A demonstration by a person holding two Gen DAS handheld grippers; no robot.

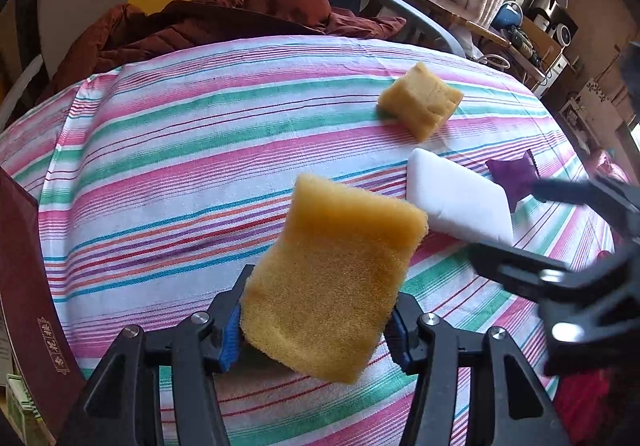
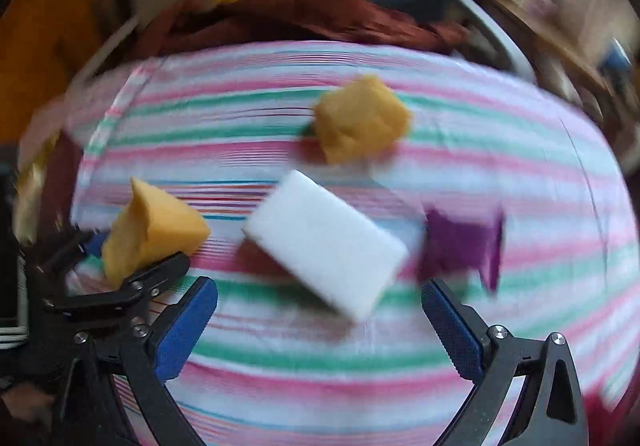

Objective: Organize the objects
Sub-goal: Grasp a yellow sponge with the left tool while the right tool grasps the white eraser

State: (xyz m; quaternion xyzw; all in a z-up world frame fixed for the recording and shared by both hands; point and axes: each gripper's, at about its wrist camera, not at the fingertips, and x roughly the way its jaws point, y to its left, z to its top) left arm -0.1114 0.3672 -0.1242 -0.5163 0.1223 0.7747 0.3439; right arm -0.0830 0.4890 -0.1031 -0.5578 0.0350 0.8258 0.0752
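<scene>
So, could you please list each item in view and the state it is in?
left gripper: shut on yellow sponge
yellow sponge: held, lifted off the striped cloth
right gripper: open, empty
white sponge: lying flat
second yellow sponge: resting on cloth
purple packet: resting on cloth

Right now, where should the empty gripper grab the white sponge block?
Probably across its two long sides, near the middle. The white sponge block lies flat and slanted on the striped cloth, so the right gripper, open just in front of it, would come from above and turn to match the slant. The short way across likely fits between the fingers.
</scene>
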